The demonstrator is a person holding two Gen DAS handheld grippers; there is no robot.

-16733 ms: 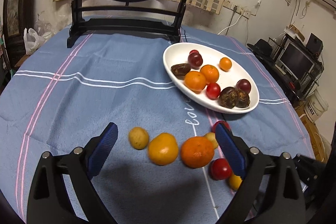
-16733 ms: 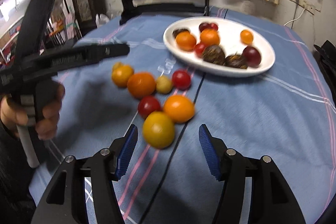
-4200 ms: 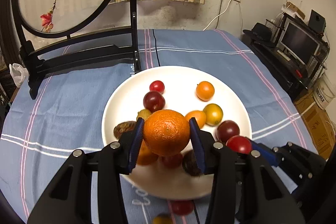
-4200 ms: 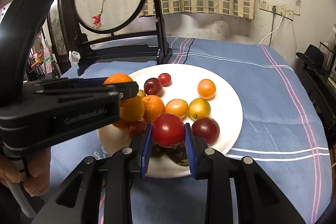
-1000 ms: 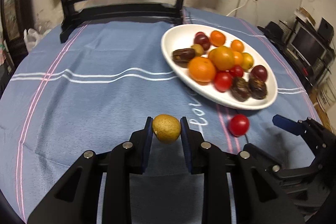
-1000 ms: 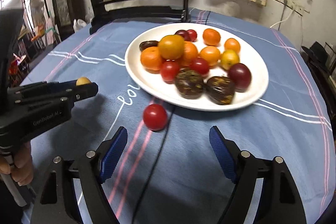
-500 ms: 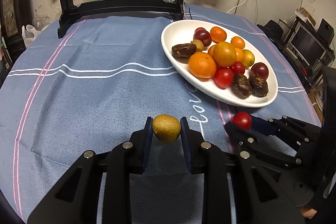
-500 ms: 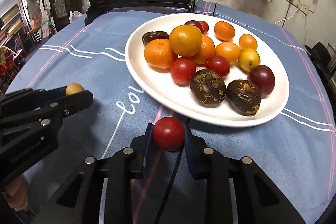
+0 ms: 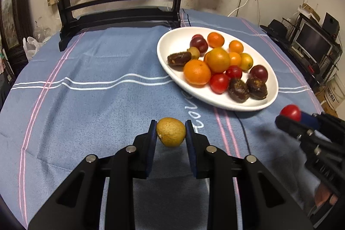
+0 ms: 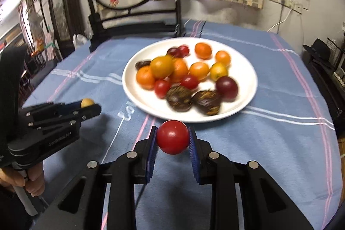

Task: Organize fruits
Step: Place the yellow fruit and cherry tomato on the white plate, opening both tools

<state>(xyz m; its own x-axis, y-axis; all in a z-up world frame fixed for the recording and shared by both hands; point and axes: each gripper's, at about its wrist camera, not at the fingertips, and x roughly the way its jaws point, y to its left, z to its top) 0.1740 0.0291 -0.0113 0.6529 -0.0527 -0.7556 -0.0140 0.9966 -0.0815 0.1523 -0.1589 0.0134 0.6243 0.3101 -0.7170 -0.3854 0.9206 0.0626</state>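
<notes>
My left gripper (image 9: 170, 133) is shut on a small yellow-brown fruit (image 9: 170, 132) and holds it above the blue cloth, in front and left of the white plate (image 9: 166, 58). My right gripper (image 10: 172, 137) is shut on a red tomato (image 10: 172, 136) and holds it just in front of the plate's near rim (image 10: 248, 107). The plate holds several oranges, tomatoes, plums and dark dates. The right gripper with the tomato also shows in the left wrist view (image 9: 290, 112). The left gripper with its fruit shows in the right wrist view (image 10: 87, 102).
A black wooden stand (image 9: 120, 12) with a round embroidered screen stands at the table's far edge. The blue striped tablecloth (image 9: 86, 83) covers the round table. A desk with a monitor (image 9: 312, 42) stands off to the right.
Both grippers have risen and moved toward the plate with their fruits. The right gripper has lifted the red tomato off the cloth.
</notes>
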